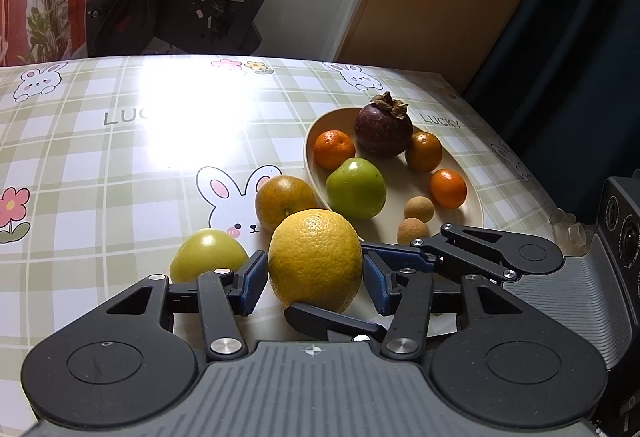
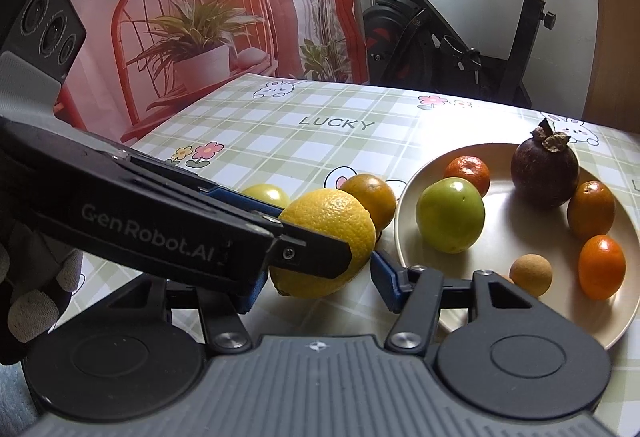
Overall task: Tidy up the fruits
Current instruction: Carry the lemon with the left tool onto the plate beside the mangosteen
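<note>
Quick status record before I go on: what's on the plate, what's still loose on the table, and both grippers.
plate: mangosteen, green fruit, four small orange citrus, two small tan fruits
loose on tablecloth: lemon, orange-green citrus, yellow-green fruit
left gripper: open, pads either side of lemon, contact unclear
right gripper: open, also straddling lemon
crowding: both grippers meet at the lemon, fingers crossing
</note>
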`<state>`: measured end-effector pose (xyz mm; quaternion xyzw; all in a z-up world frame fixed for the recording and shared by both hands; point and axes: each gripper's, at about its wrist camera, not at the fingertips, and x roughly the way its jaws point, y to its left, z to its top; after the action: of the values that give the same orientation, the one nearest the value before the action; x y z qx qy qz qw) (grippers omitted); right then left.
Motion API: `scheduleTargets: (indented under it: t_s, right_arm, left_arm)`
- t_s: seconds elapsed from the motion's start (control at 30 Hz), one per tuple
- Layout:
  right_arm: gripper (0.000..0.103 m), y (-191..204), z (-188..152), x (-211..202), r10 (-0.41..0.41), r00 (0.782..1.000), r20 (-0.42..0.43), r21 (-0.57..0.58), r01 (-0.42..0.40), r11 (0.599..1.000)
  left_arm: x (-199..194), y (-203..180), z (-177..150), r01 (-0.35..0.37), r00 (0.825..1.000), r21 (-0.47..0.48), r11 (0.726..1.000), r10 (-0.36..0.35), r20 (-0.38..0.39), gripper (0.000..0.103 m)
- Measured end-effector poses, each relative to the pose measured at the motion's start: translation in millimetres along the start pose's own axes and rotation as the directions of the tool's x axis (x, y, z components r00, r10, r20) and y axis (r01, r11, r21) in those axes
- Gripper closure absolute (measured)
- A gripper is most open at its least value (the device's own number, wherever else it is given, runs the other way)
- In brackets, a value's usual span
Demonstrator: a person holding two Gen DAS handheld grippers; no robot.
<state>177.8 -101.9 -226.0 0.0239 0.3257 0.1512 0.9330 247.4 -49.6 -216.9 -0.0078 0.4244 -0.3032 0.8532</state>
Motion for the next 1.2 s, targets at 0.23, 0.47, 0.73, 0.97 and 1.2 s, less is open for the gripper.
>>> scheduleTargets:
  t_s: [0.23, 0.47, 0.73, 0.97, 1.2]
  right_arm:
    - [0.044, 1.0, 3.3, -16.1, -0.007, 0.999, 0.046, -0.010, 0.007, 1.000]
    - [0.044, -6.0, 6.5, -32.0, -0.013, 0.996, 0.085, -0.004, 0.014, 1.000]
    - [0.044, -17.3, 6.2, -45.0, -0.021, 0.993, 0.114, 0.020, 0.018, 1.000]
    - [0.044, -33.5, 2.4, -53.2, -0.030, 0.991, 0.132, 0.058, 0.022, 0.998]
    - [0.044, -55.4, -0.3, -59.1, -0.041, 0.988, 0.149, 0.096, 0.027, 0.995]
  left_arm:
    - [-13.4, -14.0, 4.6, -0.010, 0.999, 0.017, 1.000, 0.010, 0.031, 0.048]
    - [-20.2, -29.7, 10.9, -0.021, 0.998, 0.045, 0.999, 0.019, 0.055, 0.048]
    - [-19.9, -48.5, 16.2, -0.034, 0.998, 0.075, 0.997, 0.029, 0.062, 0.048]
    - [-11.6, -64.7, 22.0, -0.039, 0.998, 0.109, 0.993, 0.034, 0.047, 0.048]
    - [2.6, -78.7, 29.8, -0.036, 0.999, 0.127, 0.991, 0.032, 0.039, 0.048]
